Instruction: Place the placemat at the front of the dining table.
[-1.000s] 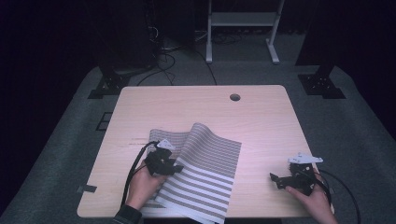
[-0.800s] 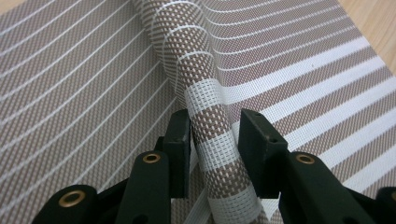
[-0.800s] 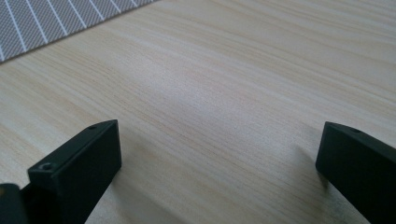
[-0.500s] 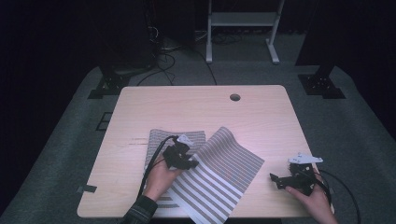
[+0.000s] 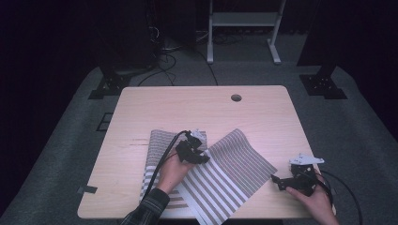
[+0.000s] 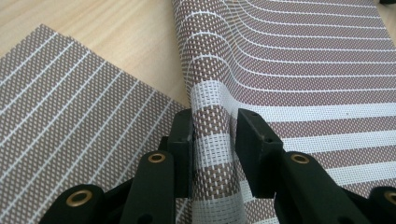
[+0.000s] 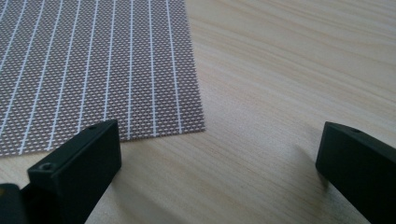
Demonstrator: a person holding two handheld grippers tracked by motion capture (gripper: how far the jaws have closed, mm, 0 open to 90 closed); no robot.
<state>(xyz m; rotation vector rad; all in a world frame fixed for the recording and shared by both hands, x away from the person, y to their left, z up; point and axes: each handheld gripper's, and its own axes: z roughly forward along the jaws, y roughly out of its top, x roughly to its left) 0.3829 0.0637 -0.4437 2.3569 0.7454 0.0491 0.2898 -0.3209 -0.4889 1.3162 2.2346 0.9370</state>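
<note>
Upper mat (image 5: pixel 234 171): long axis slants from near edge toward the table's (image 5: pixel 155 101) far right; swung rightward since earlier.
Left gripper (image 5: pixel 202 152): jaws, just closing, clamp its raised fold.
Right gripper (image 5: pixel 277 180): jaws apart, unmoved, near right corner.

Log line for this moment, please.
left gripper: shut on striped mat fold | right gripper: open, empty, on table

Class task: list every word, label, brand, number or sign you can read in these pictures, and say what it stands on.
None: no readable text on the striped placemat, the wooden table, the left gripper or the right gripper.
</note>
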